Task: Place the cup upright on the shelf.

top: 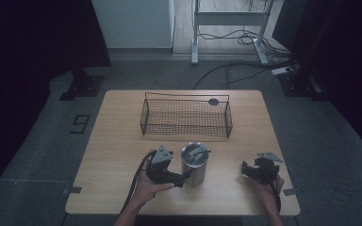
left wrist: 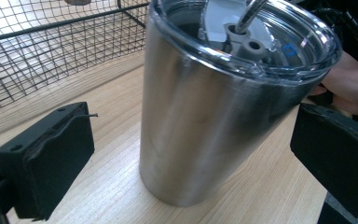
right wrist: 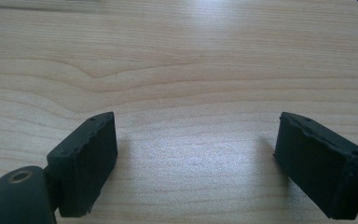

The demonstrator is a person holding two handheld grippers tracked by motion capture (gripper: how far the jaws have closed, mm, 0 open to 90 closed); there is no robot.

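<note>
Now the steel tumbler is standing upright between the left gripper's wide-spread pads, untouched; the wire basket is sitting behind, the right gripper gaping wide over bare table.

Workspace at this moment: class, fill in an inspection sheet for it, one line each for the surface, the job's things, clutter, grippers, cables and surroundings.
Surface: pale wooden table, grain showing, no spills seen.
Job's things: steel tumbler with clear lid and straw, upright near the front edge; wire basket behind it, with a small dark disc at its back right rim.
Clutter: nothing seen.
Grippers: left gripper open, its jaws either side of the tumbler with gaps; right gripper open over bare wood.
Cables: one trails from each gripper; more lie on the floor beyond the table.
Surroundings: grey carpet, a white desk frame, dark curtains at both sides.
</note>
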